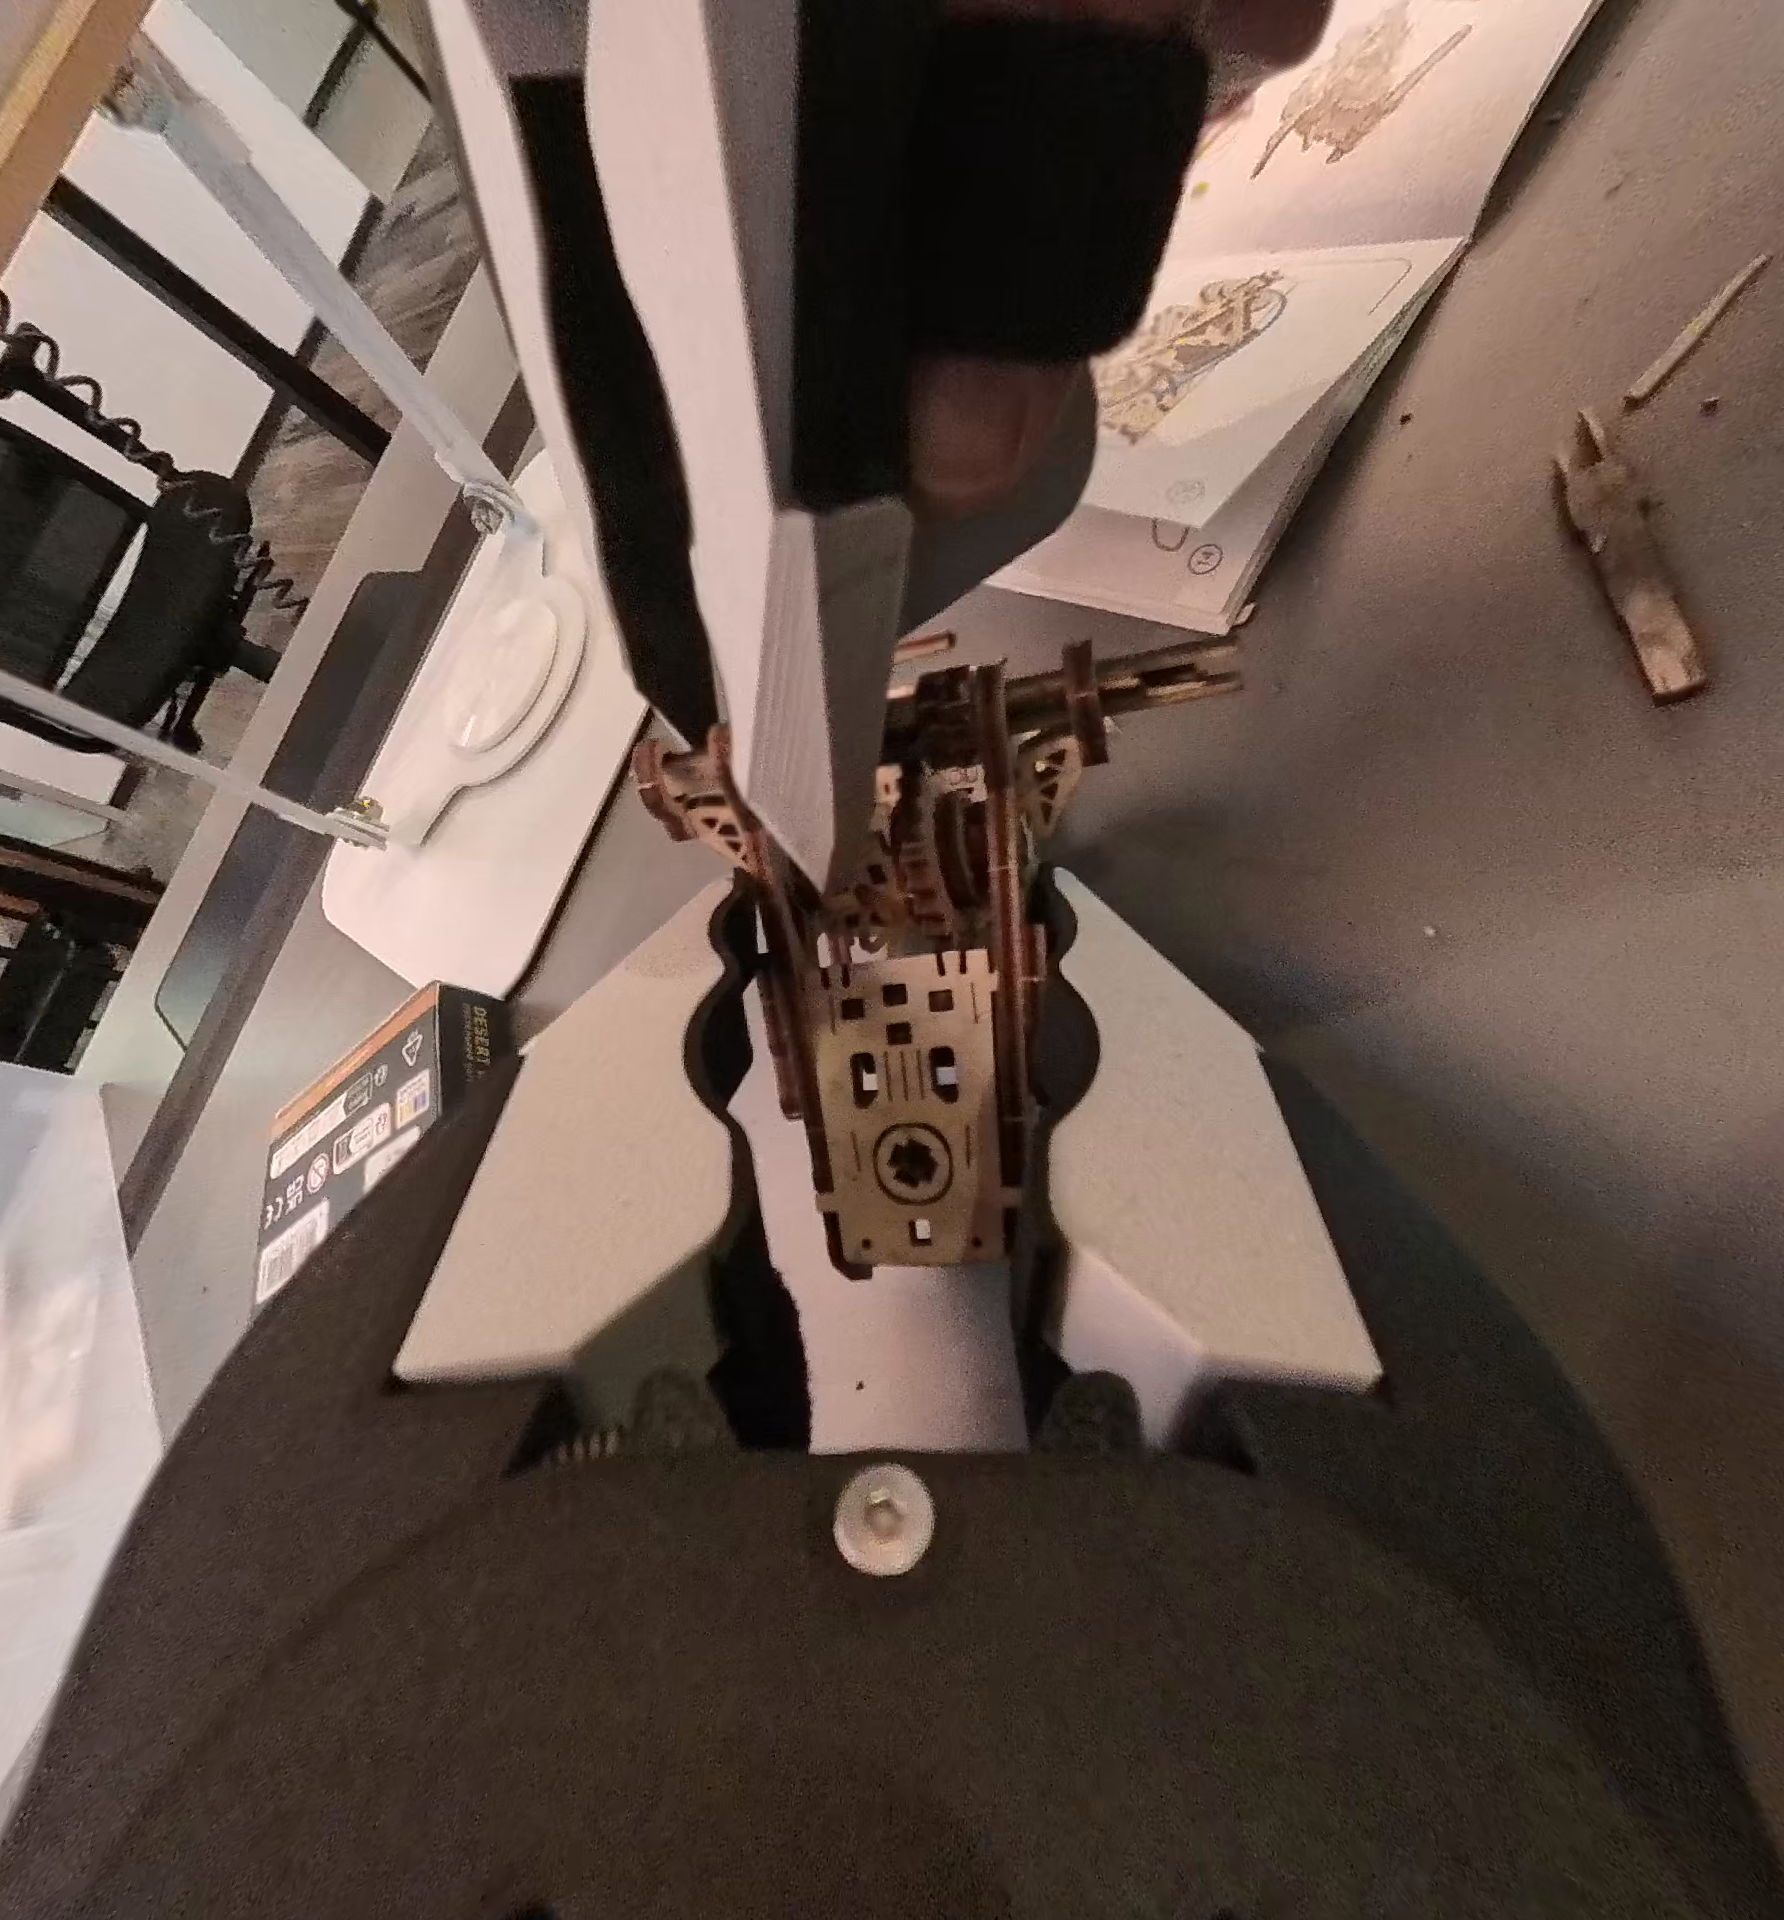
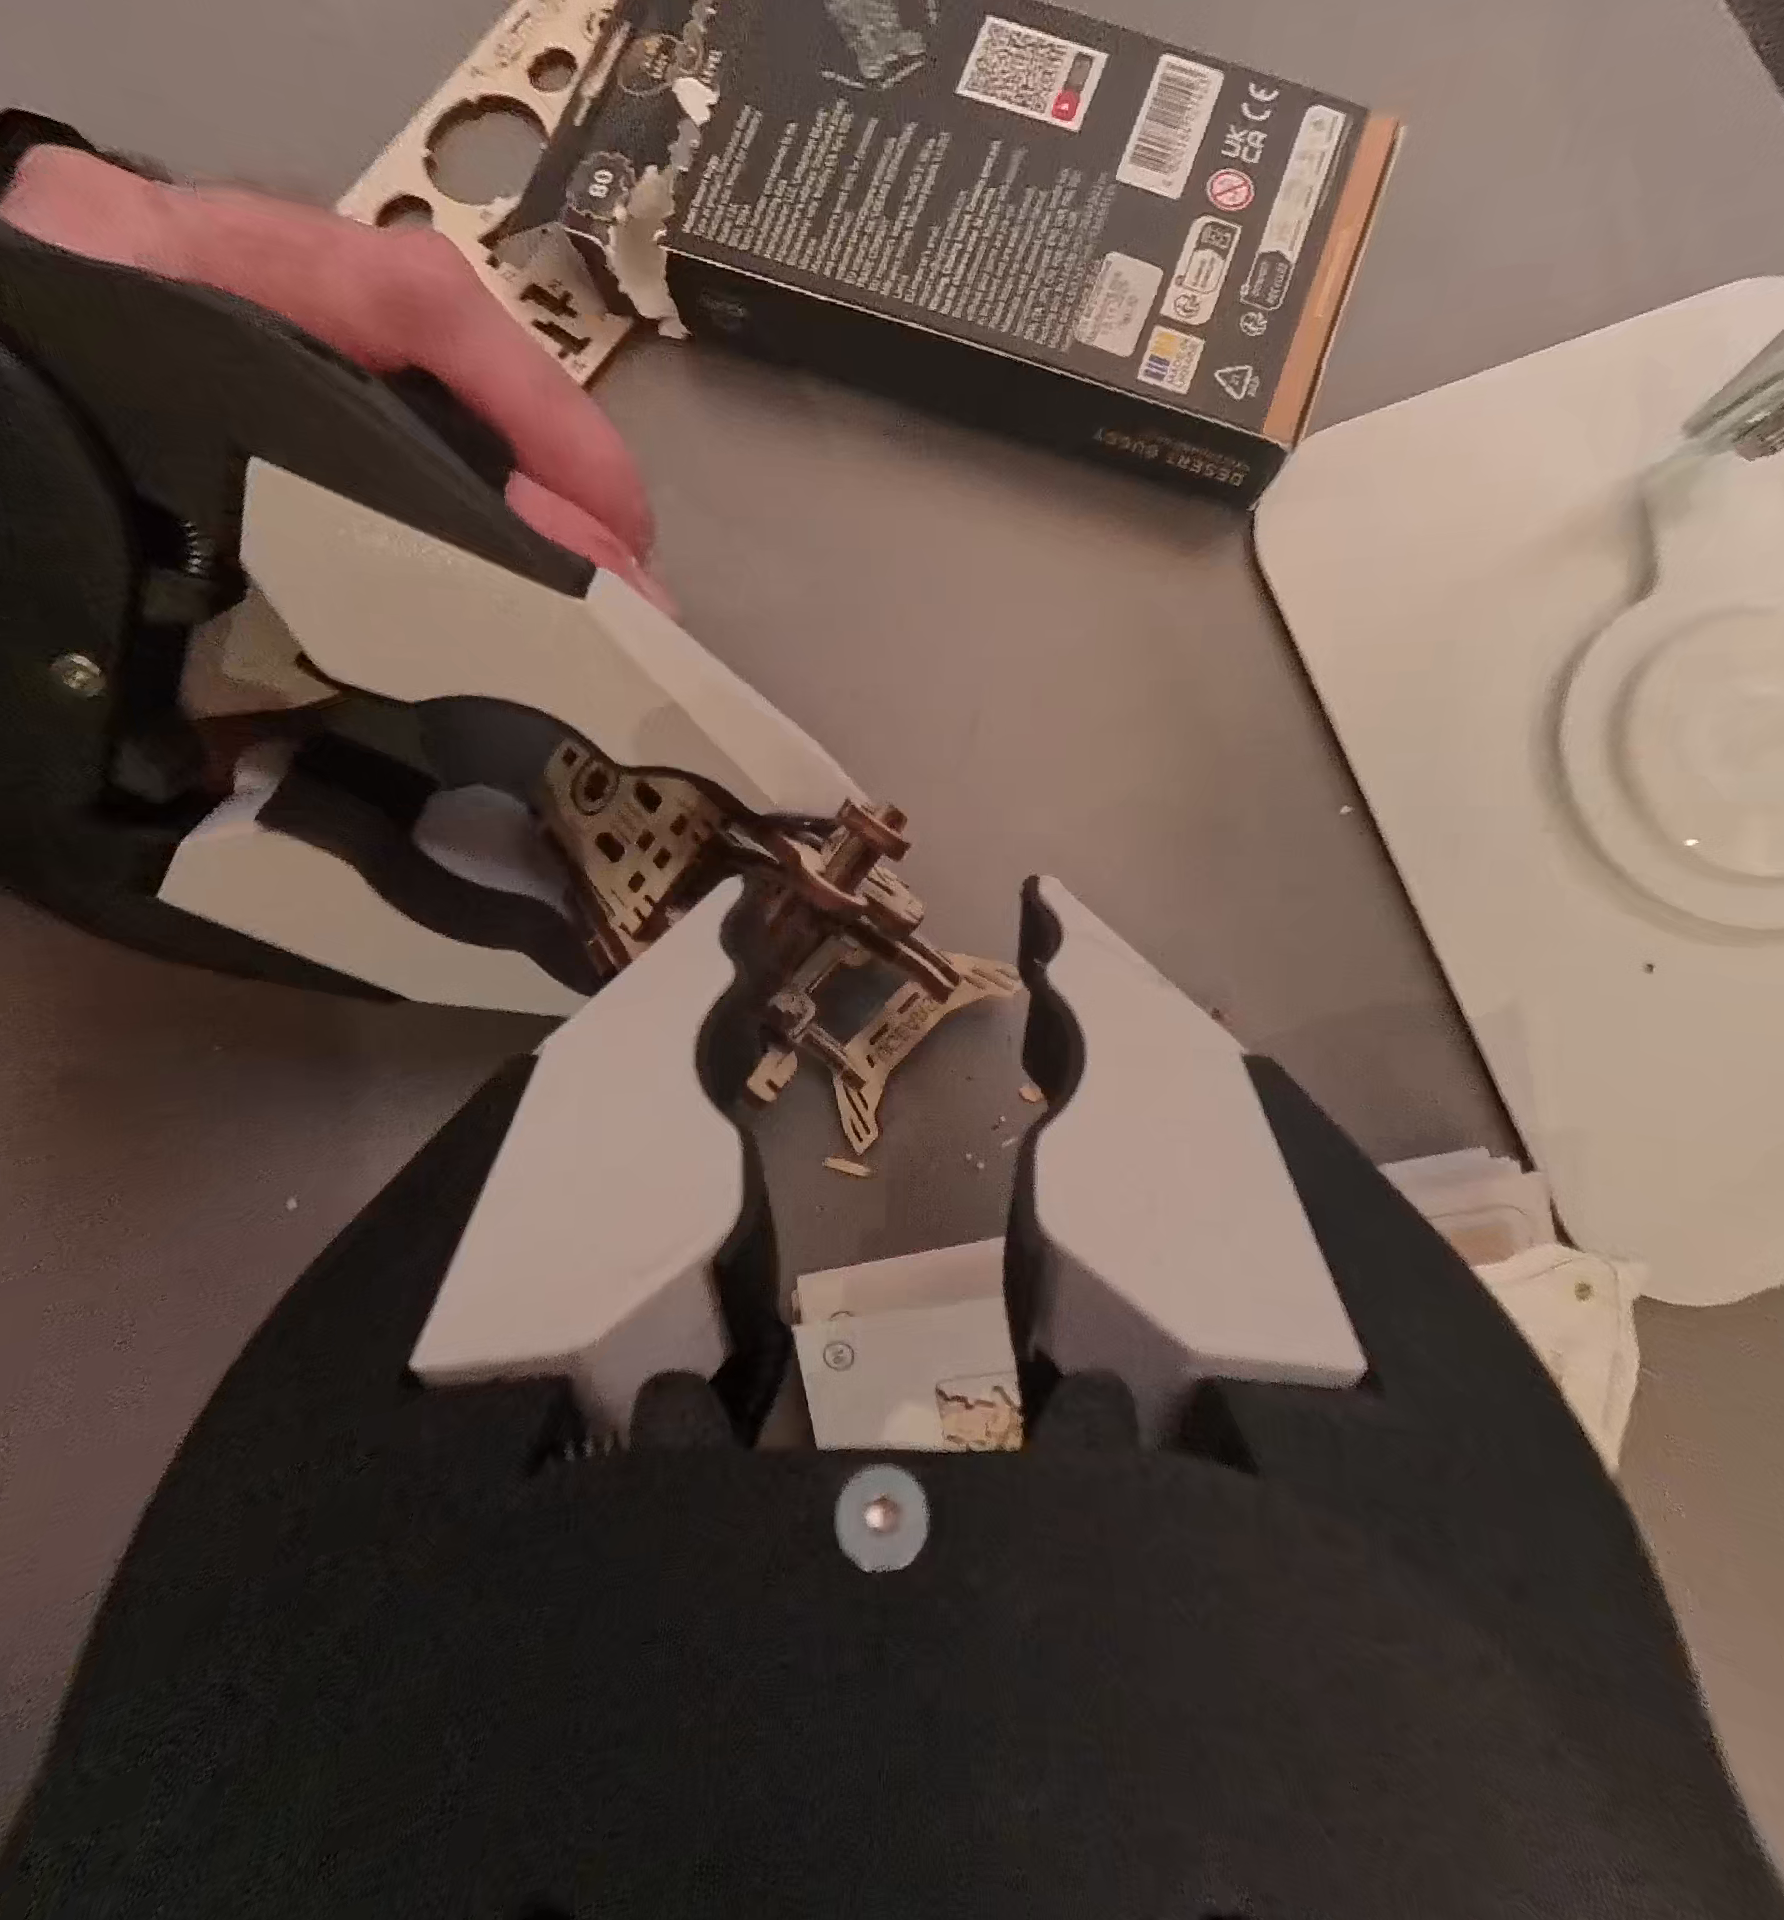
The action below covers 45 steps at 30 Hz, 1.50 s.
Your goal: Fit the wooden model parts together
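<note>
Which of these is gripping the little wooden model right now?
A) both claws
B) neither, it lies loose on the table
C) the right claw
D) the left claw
D: the left claw has its two pads against the wooden model's sides, while the right claw stands open in front of it.

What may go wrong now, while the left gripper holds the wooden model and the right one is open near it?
The wooden model is thin fretwork clamped in the left gripper; more squeeze might crack it. The open right gripper surrounds its front frame, so closing off-centre could snap that part. Its front seems near the table.
</note>
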Motion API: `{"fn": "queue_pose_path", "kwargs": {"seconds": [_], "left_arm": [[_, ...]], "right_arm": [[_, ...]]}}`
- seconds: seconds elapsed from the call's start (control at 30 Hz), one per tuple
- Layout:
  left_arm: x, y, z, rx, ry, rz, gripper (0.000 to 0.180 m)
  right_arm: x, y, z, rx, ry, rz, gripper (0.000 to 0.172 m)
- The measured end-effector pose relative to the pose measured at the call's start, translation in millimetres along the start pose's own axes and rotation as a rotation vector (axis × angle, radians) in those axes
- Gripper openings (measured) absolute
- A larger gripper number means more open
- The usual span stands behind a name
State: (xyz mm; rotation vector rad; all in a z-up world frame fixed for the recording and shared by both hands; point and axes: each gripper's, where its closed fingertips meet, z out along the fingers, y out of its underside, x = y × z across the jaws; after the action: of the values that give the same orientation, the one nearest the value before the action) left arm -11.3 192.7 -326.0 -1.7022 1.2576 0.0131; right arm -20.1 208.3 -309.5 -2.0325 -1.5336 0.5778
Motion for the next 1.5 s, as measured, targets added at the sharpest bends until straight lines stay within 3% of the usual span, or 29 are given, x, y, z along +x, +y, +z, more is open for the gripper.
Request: {"fn": "queue_pose_path", "kwargs": {"seconds": [0.1,0.37,0.53,0.67,0.93,1.2,1.5], "left_arm": [[0.2,-1.0,0.6,-0.017,-0.015,0.018,0.051],[-1.0,-0.7,1.8,-0.047,-0.028,0.003,0.05],[-2.3,-0.8,2.5,-0.054,-0.033,0.002,0.05],[0.1,-1.8,2.7,-0.045,-0.008,-0.034,0.05],[-0.4,-1.0,2.6,-0.035,0.008,-0.062,0.05],[1.2,-1.6,3.7,0.0,0.099,-0.162,0.05],[0.2,-1.5,5.4,-0.037,0.169,-0.23,0.05]], "right_arm": [[-1.2,2.6,2.8,-0.037,0.063,-0.036,0.035],[-1.8,1.6,3.1,-0.094,0.182,-0.147,0.026],[-1.3,1.5,4.8,-0.075,0.13,-0.107,0.026],[0.6,0.3,-1.3,-0.06,0.151,-0.11,0.037],[6.9,0.5,-5.3,-0.105,0.209,-0.161,0.038],[4.0,1.7,-3.7,-0.128,0.034,-0.065,0.032],[10.1,0.2,-4.7,-0.236,0.069,-0.14,0.032]]}}
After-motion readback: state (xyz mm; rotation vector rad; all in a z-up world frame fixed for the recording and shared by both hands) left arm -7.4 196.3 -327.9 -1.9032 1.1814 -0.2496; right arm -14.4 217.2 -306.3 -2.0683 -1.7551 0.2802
